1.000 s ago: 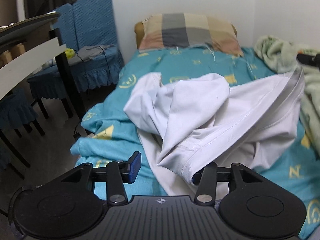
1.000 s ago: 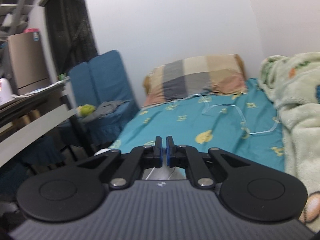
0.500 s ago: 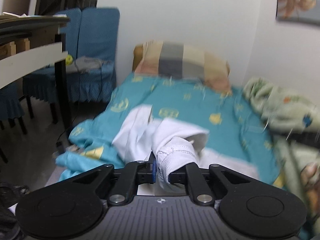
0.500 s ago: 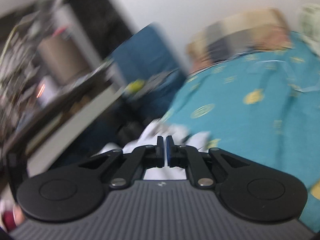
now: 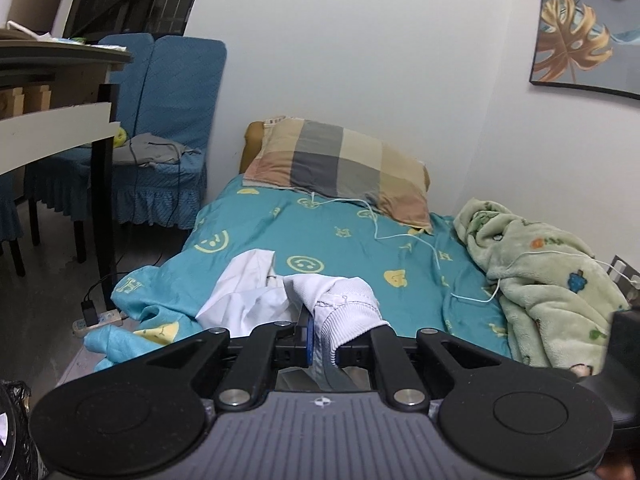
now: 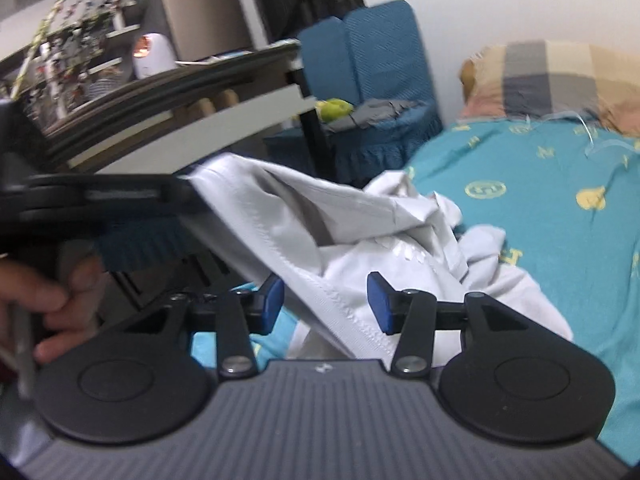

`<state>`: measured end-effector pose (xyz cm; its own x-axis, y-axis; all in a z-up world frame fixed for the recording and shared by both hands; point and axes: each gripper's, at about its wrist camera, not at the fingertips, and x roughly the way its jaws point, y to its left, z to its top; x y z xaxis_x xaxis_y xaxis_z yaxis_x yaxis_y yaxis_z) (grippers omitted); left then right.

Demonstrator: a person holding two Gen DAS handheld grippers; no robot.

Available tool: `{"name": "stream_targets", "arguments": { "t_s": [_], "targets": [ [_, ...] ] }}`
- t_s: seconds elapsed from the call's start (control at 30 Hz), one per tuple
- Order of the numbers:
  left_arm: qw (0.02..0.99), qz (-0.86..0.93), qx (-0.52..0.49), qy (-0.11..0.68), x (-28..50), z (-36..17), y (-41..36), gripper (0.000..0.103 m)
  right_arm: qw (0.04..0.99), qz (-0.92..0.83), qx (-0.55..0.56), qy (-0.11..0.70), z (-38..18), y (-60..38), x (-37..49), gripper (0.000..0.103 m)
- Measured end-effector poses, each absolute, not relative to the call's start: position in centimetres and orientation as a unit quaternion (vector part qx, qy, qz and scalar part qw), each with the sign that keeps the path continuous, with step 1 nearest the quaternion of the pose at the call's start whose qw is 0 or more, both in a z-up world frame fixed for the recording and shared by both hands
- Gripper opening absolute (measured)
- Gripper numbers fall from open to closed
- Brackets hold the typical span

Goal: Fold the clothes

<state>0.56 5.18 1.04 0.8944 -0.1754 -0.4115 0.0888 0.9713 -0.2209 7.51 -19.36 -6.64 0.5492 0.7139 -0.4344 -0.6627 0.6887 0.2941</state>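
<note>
Teal bedding (image 5: pixel 352 240) printed with yellow faces fills the middle of your left wrist view, with a plaid pillow (image 5: pixel 340 164) at the far end against the white wall and a pale green fleece blanket (image 5: pixel 548 284) bunched on the right. Blue-covered chairs (image 5: pixel 172 120) stand on the far left beside a table (image 5: pixel 56 120). Your left gripper (image 5: pixel 322 346) is clamped on the ribbed hem of the white garment (image 5: pixel 256 300), which lies crumpled on the near left part of the bed.

From your right wrist view, the same teal bedding (image 6: pixel 540 200) spreads to the right and the pillow (image 6: pixel 552 76) sits far right. Your right gripper (image 6: pixel 326 306) has its jaws spread wide, and a stitched edge of the white garment (image 6: pixel 360 236) passes between the blue pads (image 6: pixel 378 304) without being pinched. At left, your left gripper (image 6: pixel 176 198) holds a corner of the garment up, pulling the edge taut.
</note>
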Motion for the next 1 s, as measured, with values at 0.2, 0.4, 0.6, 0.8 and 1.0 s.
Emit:
{"name": "stream_targets", "arguments": {
  "t_s": [0.2, 0.4, 0.6, 0.8, 1.0],
  "targets": [
    [0.972, -0.059, -0.106, 0.201, 0.3, 1.7, 5.5, 0.008, 0.912, 0.236, 0.011, 0.336, -8.9, -20.6, 9.5, 0.048],
    [0.975, -0.049, -0.114, 0.183, 0.1, 2.4, 6.0, 0.007, 0.944, 0.123, -0.039, 0.305, -7.4, -25.1, 8.1, 0.038],
    [0.98, -0.041, -0.121, 0.154, -0.3, 3.9, 6.4, 0.007, 0.96, 0.097, -0.033, 0.259, -4.8, -25.7, 7.5, 0.006],
    [0.984, -0.046, -0.148, 0.082, -2.0, 12.3, 7.5, 0.007, 0.981, 0.103, -0.008, 0.162, 6.2, -26.6, 6.1, 0.005],
    [0.99, -0.06, -0.125, -0.017, -7.0, 25.4, 6.2, 0.007, 0.994, 0.103, -0.004, 0.036, 21.2, -27.7, 1.7, 0.005]
  ]
}}
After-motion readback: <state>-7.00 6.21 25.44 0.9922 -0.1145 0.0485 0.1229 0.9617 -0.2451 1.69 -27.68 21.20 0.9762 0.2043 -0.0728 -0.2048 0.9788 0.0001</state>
